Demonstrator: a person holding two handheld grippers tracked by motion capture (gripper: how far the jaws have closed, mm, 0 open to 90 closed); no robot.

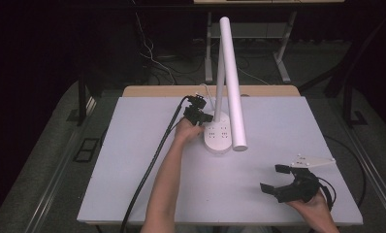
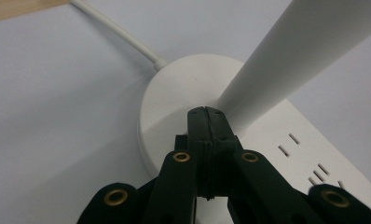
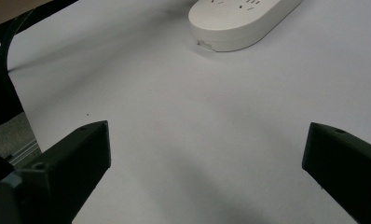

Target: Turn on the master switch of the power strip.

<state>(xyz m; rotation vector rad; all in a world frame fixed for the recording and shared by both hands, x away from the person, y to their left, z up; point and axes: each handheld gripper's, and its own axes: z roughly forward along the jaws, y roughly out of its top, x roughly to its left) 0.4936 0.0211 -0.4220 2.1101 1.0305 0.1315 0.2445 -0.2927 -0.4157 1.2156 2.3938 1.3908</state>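
- Your left gripper [image 1: 199,115] sat at the back of the tabletop [image 1: 133,160] with its jaws pressed fully together, holding nothing. In the left gripper view the closed tips [image 2: 205,114] rested on or just above the round end of the desk lamp's base [image 2: 174,102], right at the foot of the slanted white stem [image 2: 286,60]; I could not tell whether they actually touched.
- The desk lamp [image 1: 227,82] stood mid-tabletop toward the far edge. Its oblong white base [image 1: 217,137] carried socket slots [image 2: 314,163] on top, its power cord [image 2: 118,32] ran off the back, and its long tubular head [image 1: 234,87] leaned forward over the base.
- Your right gripper [image 1: 288,184] waited well apart near the front right corner, jaws spread wide and empty, with bare tabletop between them in the right gripper view [image 3: 202,154].
- Risk as I judged it: if you were pressing for a switch near the stem, the closed tips could slide off the smooth, rounded base and jab the stem, rocking the lamp.
- A sideways push instead of a straight downward press could skate the light base across the tabletop, since nothing braced it.
- The tall, forward-leaning head made tipping likely if the stem got shoved.
- The trailing gripper cable [image 1: 152,160] lay near the base and could snag on withdrawal.
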